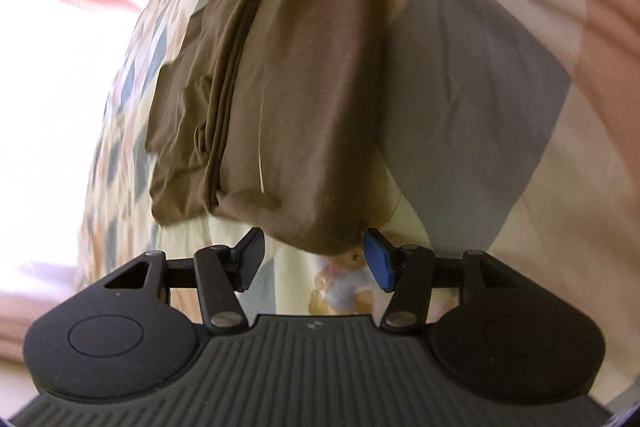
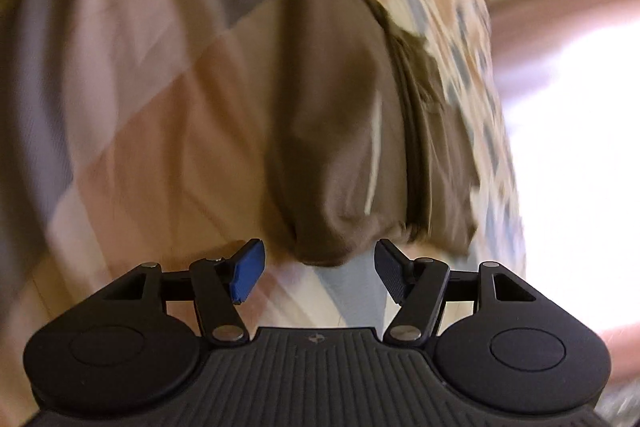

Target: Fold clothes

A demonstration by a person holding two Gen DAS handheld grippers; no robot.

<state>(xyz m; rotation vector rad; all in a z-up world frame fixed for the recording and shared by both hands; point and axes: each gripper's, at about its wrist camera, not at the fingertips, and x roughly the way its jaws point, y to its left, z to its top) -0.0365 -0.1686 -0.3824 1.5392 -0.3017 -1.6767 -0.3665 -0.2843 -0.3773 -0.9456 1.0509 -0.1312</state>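
Both spread wide and gripping nothing, left gripper [image 1: 314,259] and right gripper [image 2: 320,269], folded brown garment [image 1: 304,99] on patchwork quilt [image 1: 480,99] just above, long axis running up-frame, neither nearer.

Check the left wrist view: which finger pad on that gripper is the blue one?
On the left gripper, the blue pad is on the finger at the right of the picture; the other pad looks black. Both sit open just short of the brown garment.

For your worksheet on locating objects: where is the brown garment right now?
In both wrist views the brown garment lies centred on the patchwork quilt, its near edge just ahead of each open gripper.
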